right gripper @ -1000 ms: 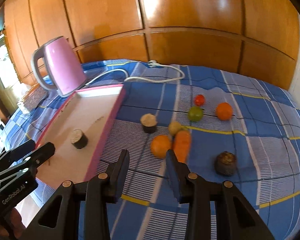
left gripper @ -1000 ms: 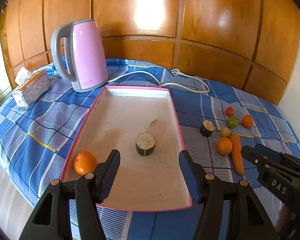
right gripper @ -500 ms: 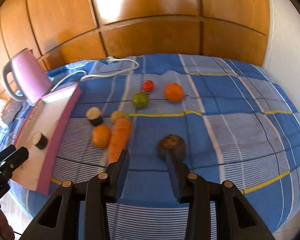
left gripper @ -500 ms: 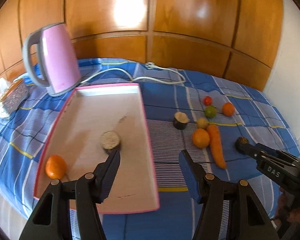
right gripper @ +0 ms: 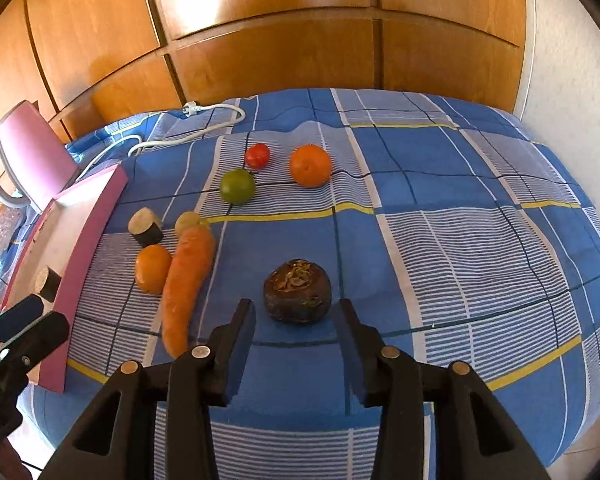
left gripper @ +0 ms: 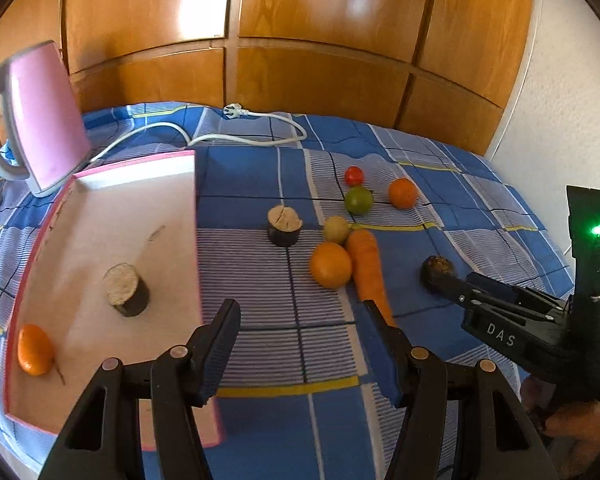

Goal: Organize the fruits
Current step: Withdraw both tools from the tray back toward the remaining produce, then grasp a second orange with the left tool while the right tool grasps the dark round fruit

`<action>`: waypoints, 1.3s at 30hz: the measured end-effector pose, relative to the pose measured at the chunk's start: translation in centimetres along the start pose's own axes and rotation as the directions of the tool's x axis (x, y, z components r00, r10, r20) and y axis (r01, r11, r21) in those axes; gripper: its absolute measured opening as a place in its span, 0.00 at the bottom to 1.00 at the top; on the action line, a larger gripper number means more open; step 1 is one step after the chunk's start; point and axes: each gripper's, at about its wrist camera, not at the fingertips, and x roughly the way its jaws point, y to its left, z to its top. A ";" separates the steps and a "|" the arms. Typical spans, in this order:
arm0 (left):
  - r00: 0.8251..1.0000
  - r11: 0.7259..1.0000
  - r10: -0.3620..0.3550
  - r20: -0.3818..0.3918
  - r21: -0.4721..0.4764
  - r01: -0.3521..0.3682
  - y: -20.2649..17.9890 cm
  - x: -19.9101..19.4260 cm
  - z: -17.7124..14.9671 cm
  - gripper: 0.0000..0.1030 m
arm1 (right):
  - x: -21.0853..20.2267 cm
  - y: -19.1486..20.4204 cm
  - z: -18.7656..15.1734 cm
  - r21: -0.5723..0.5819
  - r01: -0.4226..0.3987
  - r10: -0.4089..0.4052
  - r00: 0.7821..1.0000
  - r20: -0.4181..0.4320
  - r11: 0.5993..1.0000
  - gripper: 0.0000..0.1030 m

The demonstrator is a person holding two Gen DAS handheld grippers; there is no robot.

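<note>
Right wrist view: we have swung our right gripper [right gripper: 296, 320] onto the dark fruit [right gripper: 298, 291] at twelve o'clock, jaws opening and empty, likely our next pick, while the left gripper [left gripper: 300, 344] hangs half open, empty.

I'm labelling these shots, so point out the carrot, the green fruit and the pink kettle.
carrot [right gripper: 186, 276], right wrist view, middle of its body
green fruit [right gripper: 238, 186], right wrist view, centre of its skin
pink kettle [left gripper: 46, 116], left wrist view, its pink side

Glossy wood panels [right gripper: 260, 52] back a matt checked cloth [right gripper: 440, 208] and smooth plastic kettle [left gripper: 40, 120].
</note>
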 end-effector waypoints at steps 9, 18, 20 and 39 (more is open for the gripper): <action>0.999 1.000 -0.023 -0.024 -0.013 0.023 -0.6 2.4 1.4 0.59 | 1.6 0.4 0.5 -0.030 0.008 -0.009 1.000 -0.020 1.000 0.41; 0.997 0.998 -0.044 -0.069 -0.055 0.040 -0.5 5.6 2.4 0.55 | 2.6 0.5 0.4 -0.068 0.024 -0.026 0.999 -0.021 0.997 0.40; 0.995 0.996 -0.055 -0.079 -0.069 0.050 -0.3 6.2 2.7 0.51 | 2.7 0.5 0.5 -0.068 0.022 -0.024 1.000 -0.020 0.997 0.40; 0.987 0.985 -0.139 -0.078 -0.109 0.131 -0.4 8.4 3.0 0.32 | 3.0 0.3 0.2 -0.068 0.017 -0.016 1.000 0.008 0.998 0.40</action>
